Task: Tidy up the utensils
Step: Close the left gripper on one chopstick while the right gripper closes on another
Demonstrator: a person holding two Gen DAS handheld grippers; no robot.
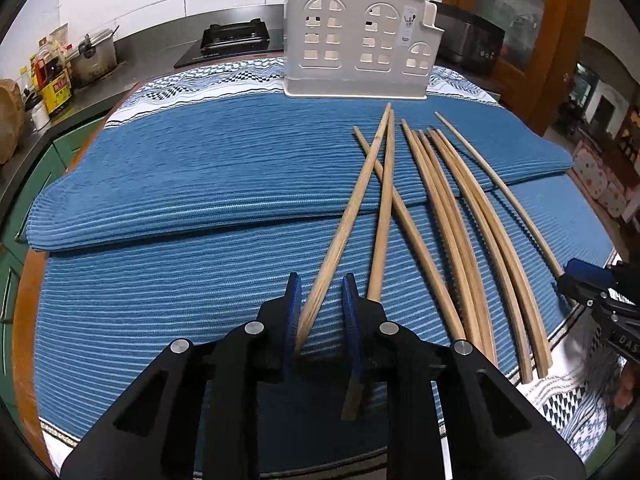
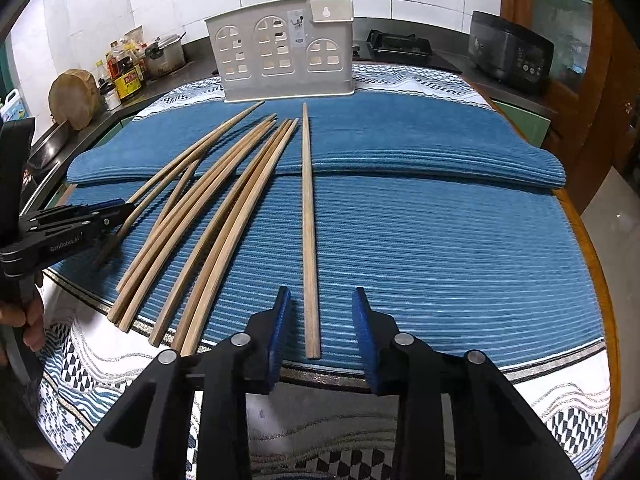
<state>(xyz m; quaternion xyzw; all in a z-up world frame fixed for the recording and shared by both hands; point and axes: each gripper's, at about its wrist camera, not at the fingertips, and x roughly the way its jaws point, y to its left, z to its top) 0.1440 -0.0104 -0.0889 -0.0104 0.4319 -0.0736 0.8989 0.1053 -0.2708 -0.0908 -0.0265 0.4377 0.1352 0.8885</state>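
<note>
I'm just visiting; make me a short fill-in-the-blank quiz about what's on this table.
1. The wooden chopsticks lie on a striped ____ mat.
2. The white holder has cut-outs shaped like ____.
3. Between the right hand-held gripper fingers lies ____ chopstick.
4. The holder stands at the mat's ____ edge.

Missing words: blue; windows; one; far

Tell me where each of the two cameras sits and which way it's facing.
Left wrist: sits on the left tool, looking forward and down over the blue mat to the white rack; its fingers straddle a chopstick.
Right wrist: sits on the right tool, same heading; a lone chopstick lies between its open fingers, and a hand shows at left.
Shared: mat, rack, chopsticks; each view shows the other tool.
</note>
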